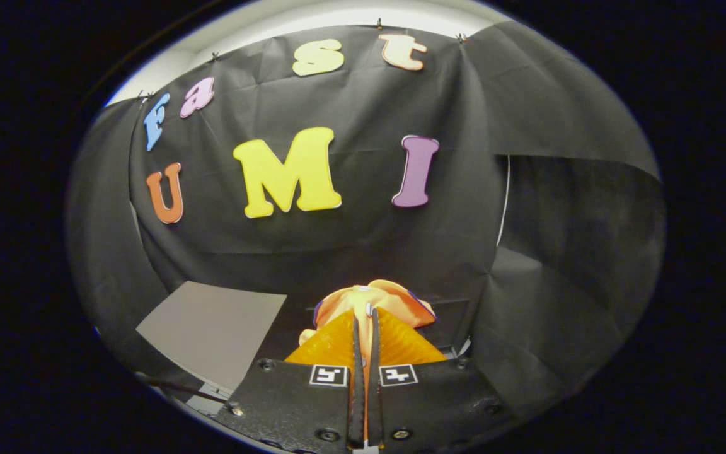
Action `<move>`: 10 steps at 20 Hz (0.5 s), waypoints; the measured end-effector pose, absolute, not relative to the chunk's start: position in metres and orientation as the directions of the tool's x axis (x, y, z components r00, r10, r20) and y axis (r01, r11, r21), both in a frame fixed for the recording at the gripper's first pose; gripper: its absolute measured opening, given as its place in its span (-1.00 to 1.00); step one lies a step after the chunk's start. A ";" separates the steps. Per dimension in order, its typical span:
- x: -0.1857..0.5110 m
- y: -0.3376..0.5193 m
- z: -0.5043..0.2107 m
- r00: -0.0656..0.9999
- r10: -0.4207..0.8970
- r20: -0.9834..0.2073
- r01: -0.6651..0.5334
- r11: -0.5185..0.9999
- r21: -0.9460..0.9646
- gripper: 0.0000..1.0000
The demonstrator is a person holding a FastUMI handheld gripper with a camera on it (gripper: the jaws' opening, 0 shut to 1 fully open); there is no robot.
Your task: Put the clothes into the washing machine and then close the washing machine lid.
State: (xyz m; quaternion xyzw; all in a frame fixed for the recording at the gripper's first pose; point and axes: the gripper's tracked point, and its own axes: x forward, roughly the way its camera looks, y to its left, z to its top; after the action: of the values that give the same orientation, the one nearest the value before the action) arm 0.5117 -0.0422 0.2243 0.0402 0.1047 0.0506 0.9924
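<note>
In the gripper view, the gripper (365,313) has its two fingers pressed almost together, and they pinch an orange garment (372,299) at their tips. The cloth bunches up just ahead of the fingers and hangs in front of the black booth wall (350,252). A grey flat panel (212,331) lies to the left, well apart from the garment.

An orange garment (379,301) with thin purple edging is pinched between the closed fingers of the hand-held gripper (366,314), against a plain black cloth wall (363,239) beside a flat grey panel (212,331).
</note>
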 end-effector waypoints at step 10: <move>0.605 -0.059 0.077 0.903 0.198 -0.383 -0.197 0.980 0.042 -0.89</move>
State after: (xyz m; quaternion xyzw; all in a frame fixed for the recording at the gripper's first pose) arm 0.6054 -0.0595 0.0767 0.0013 0.1962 0.1011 0.9753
